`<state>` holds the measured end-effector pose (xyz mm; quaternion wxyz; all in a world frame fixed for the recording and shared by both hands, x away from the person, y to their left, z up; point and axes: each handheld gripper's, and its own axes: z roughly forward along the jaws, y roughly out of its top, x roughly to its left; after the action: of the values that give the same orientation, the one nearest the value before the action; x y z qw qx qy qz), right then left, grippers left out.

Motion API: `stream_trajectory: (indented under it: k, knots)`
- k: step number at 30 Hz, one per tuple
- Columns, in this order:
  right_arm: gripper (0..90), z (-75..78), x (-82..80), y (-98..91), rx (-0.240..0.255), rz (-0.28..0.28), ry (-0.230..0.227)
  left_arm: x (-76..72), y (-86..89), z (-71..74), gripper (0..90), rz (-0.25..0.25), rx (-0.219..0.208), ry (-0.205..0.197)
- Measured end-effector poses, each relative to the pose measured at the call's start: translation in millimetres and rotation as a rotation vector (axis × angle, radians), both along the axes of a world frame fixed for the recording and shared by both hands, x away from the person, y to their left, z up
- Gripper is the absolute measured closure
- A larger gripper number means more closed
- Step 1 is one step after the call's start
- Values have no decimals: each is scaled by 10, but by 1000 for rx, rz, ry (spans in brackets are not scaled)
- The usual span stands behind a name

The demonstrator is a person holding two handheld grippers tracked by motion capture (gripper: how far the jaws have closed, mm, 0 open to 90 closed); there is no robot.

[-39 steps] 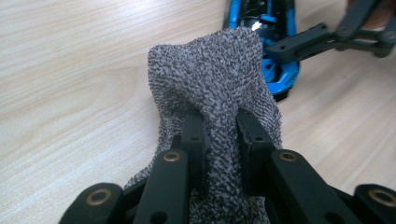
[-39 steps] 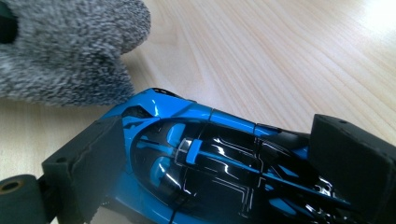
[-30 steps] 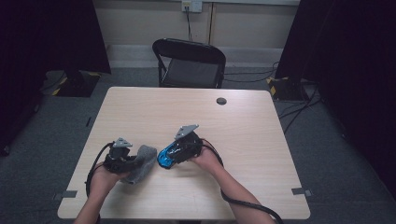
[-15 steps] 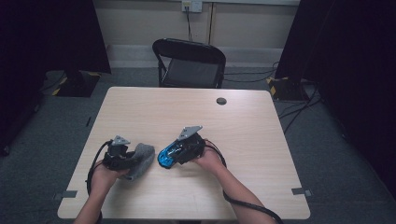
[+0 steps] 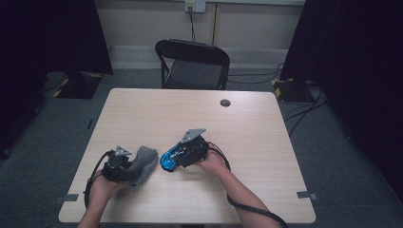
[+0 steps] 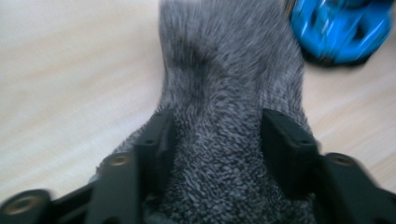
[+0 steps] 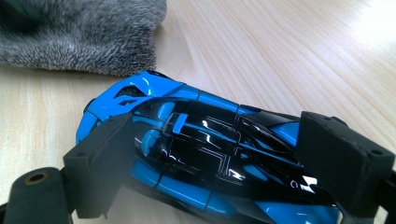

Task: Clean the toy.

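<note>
From above, we saw the left gripper (image 5: 124, 167) at the grey fuzzy cloth (image 5: 142, 164) near the wooden table's (image 5: 266, 142) near-left edge, the blue toy car (image 5: 170, 159) just right of it. In the left gripper view, our jaws, just opening, flanked the cloth (image 6: 224, 116) loosely. In the right gripper view, the right gripper (image 7: 224, 158) clasped the car (image 7: 205, 154).

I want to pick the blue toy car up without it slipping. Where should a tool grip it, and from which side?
Grip the blue toy car across its middle, one jaw on each long flank, coming in from behind along its length. The body is long, narrow and glossy, so the flat sides probably give the surest seat. The right tool already straddles it this way, nose pointing at the grey cloth.
</note>
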<state>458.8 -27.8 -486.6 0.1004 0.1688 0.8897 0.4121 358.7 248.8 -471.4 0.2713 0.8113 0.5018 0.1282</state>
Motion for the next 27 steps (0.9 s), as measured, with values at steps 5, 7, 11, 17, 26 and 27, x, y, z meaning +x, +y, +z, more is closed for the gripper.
stream_trajectory:
  k: [5,7,11,17,26,27]
  knots:
    - [123,-4,-2,-5,5,0,-1,118,-11,56,772,-7,-5,-24]
    - [123,-2,5,-3,3,3,1,205,9,110,777,-2,-30,-65]
    - [125,-7,6,-10,10,5,1,452,-39,167,777,-24,-44,-92]
    - [126,-6,12,-13,13,6,6,890,-293,53,771,-117,-7,-71]
    - [127,-7,14,-14,14,8,8,1209,-641,3,719,-189,27,-88]
    - [126,-5,15,-15,13,8,9,1207,-646,2,651,-179,24,-93]
